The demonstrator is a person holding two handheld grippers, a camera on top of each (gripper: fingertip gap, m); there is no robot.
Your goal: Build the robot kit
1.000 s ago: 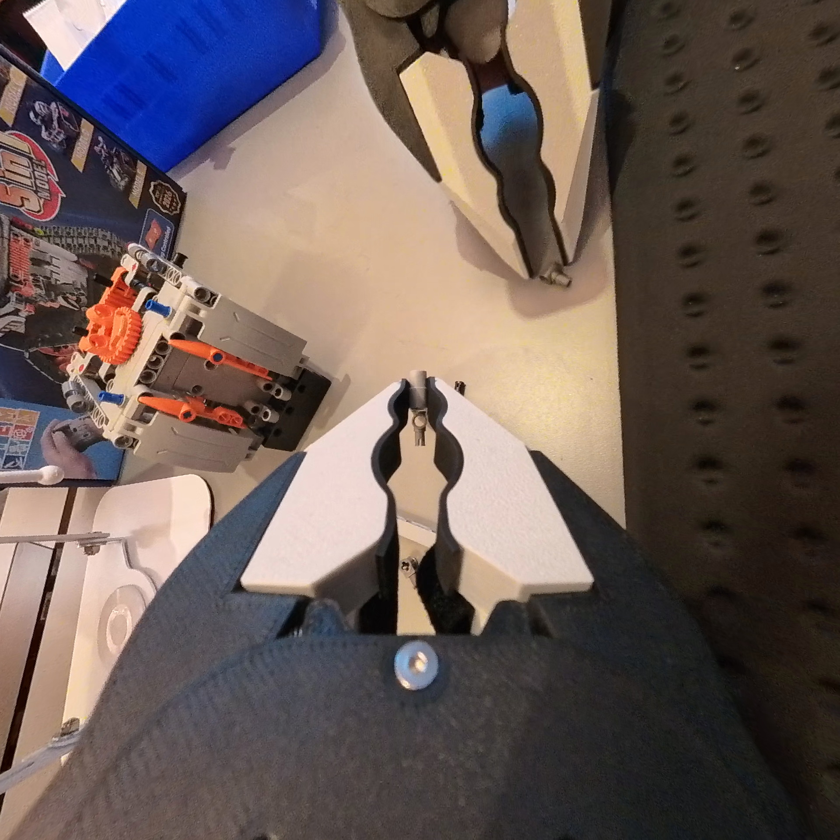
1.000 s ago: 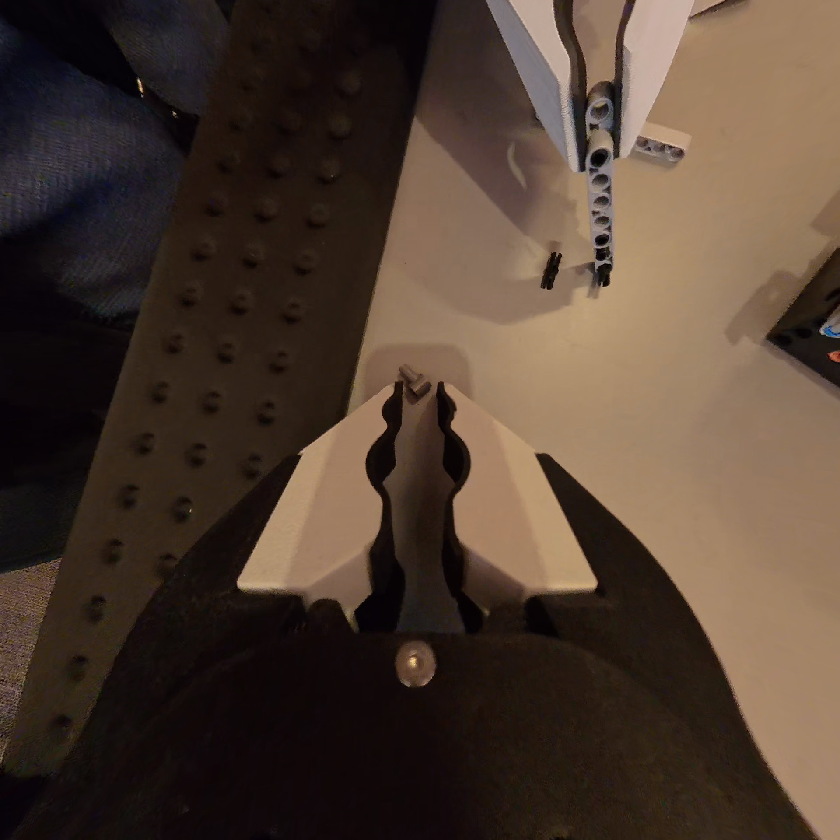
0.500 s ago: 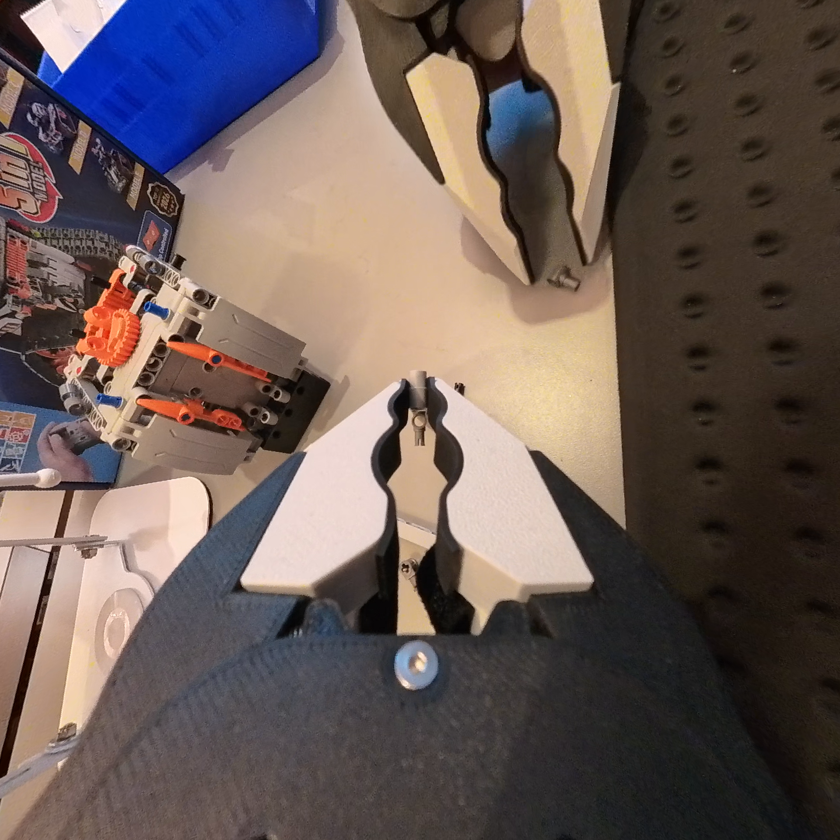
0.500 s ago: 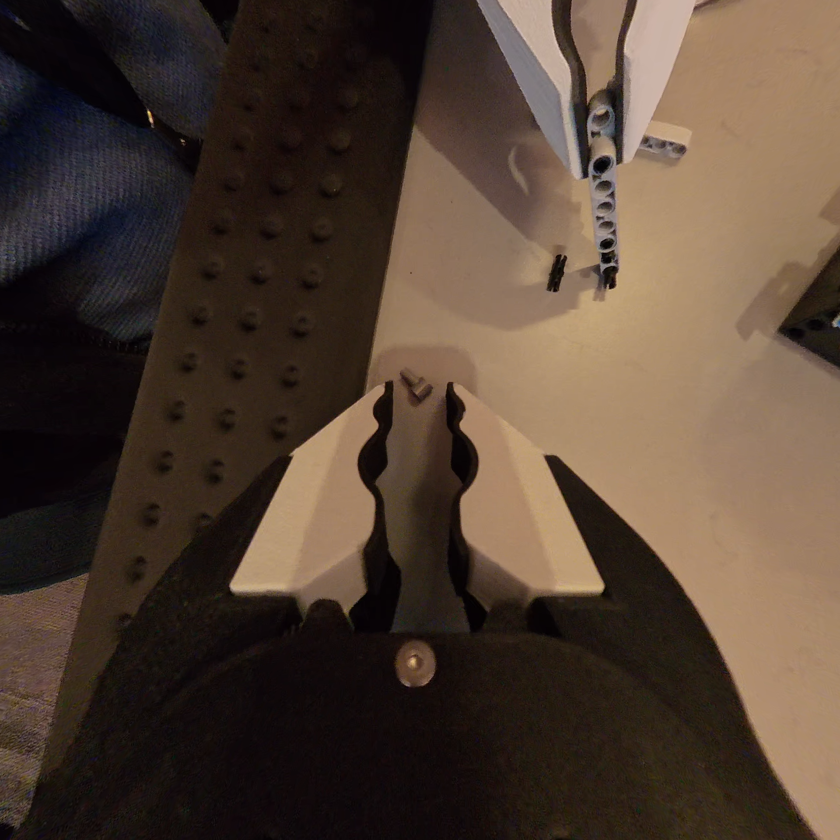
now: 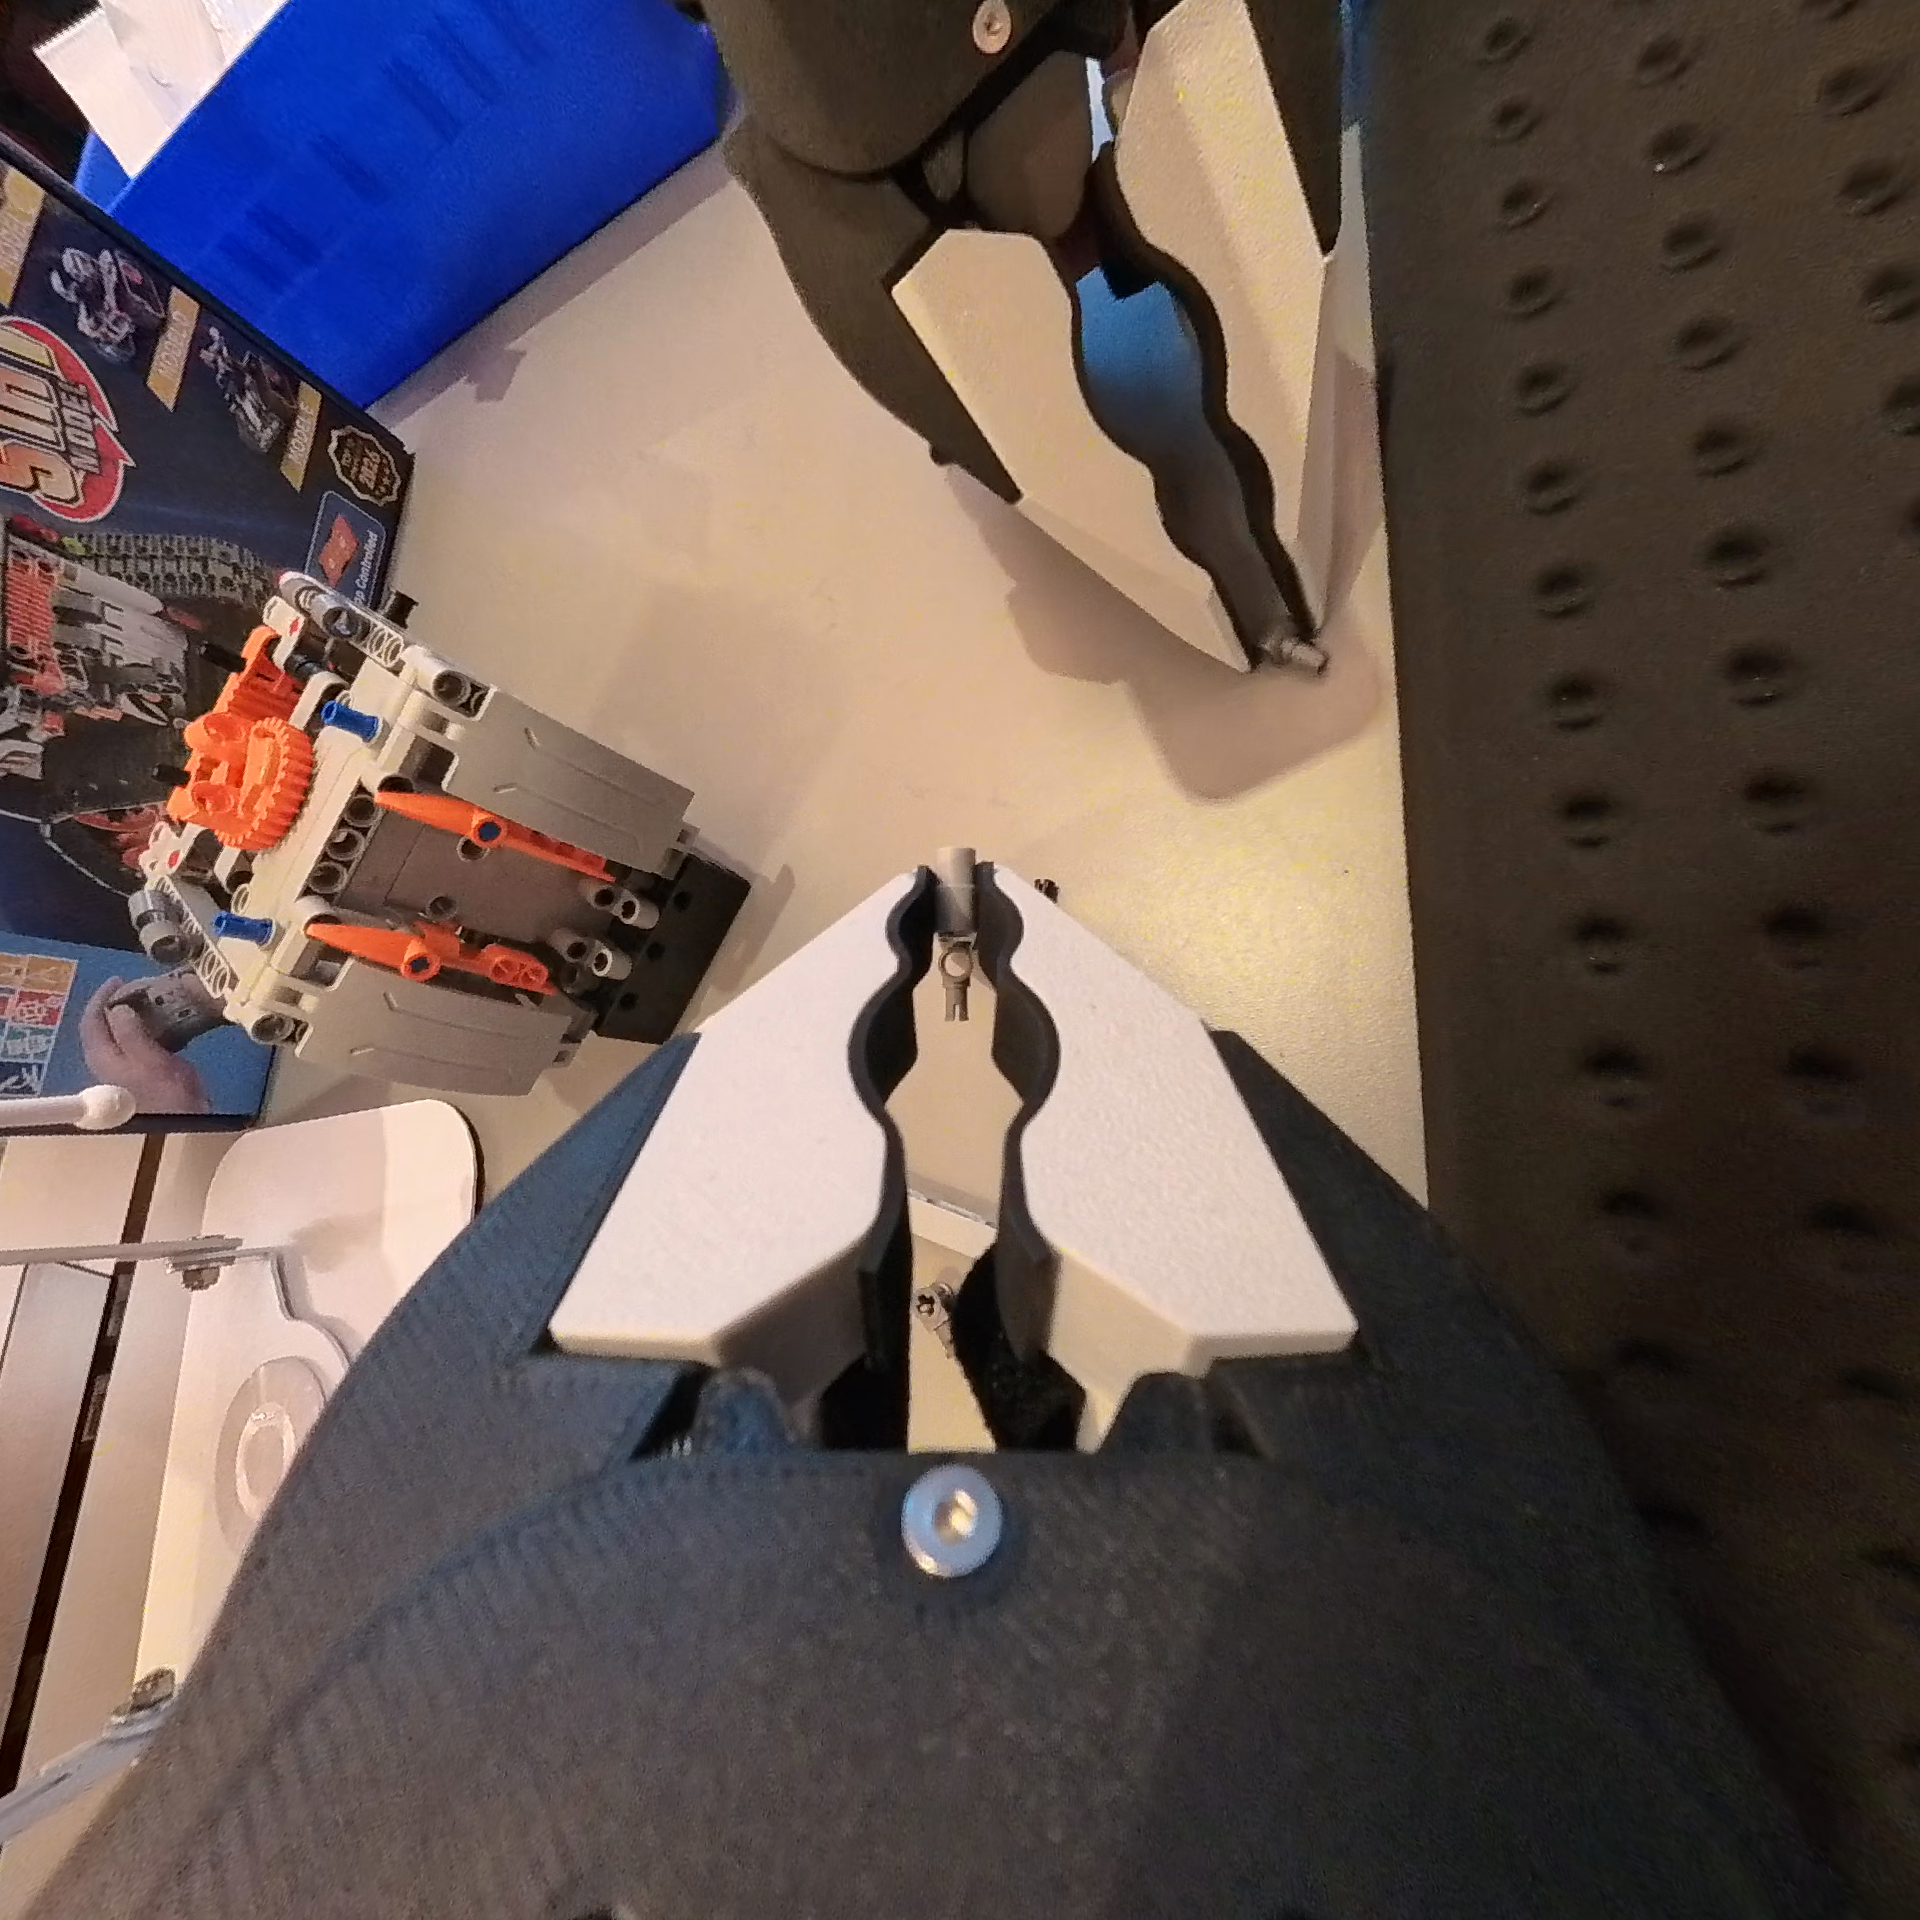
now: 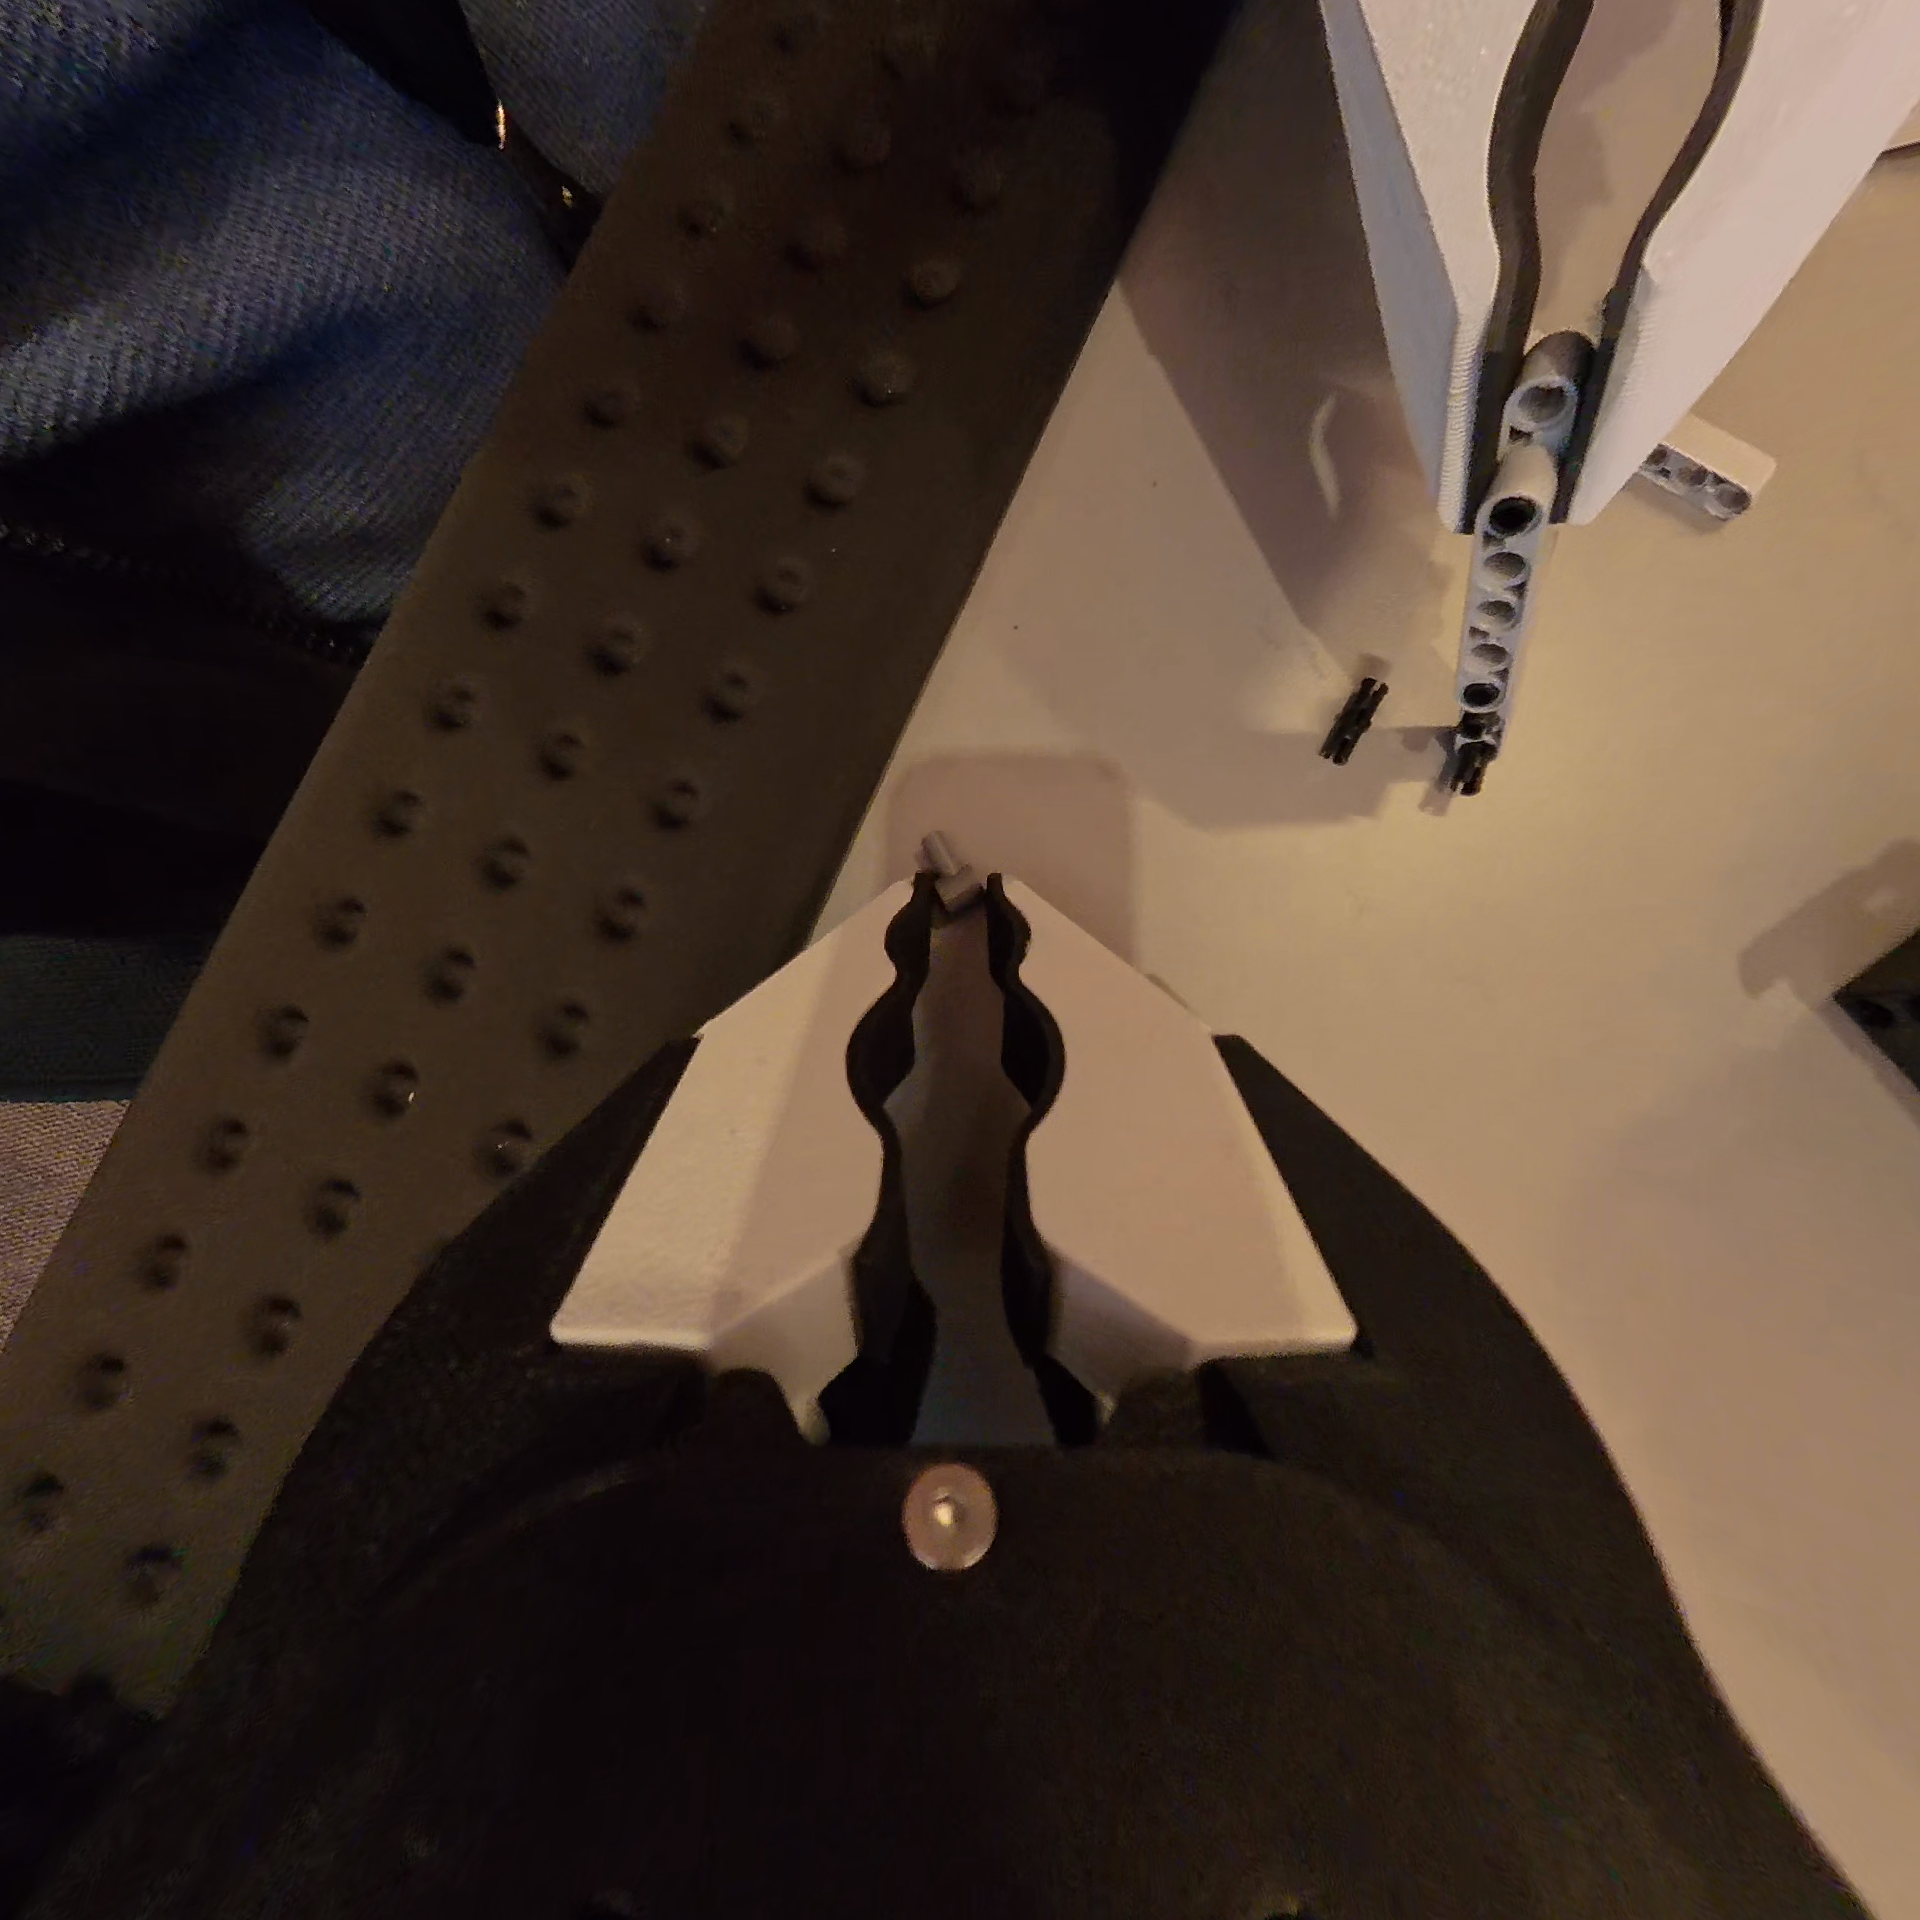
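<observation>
Surface: pale bench edged by a black studded mat; blue denim shows past the mat in the right wrist view.
Left gripper: fingers pressed on a grey holed beam, which sticks out past the tips with a black pin in its far end, over the bench.
Right gripper: fingers nearly together, pinching a small grey peg at the very tips; the peg lies slantwise, one end poking out toward the mat edge, low over the bench.
Loose black pin: on the bench just beside the beam's end.
White beam: on the bench behind the left fingers.
Brick model: grey, white and orange, to the left, partly on a printed box.
Blue bin: beyond the box.
</observation>
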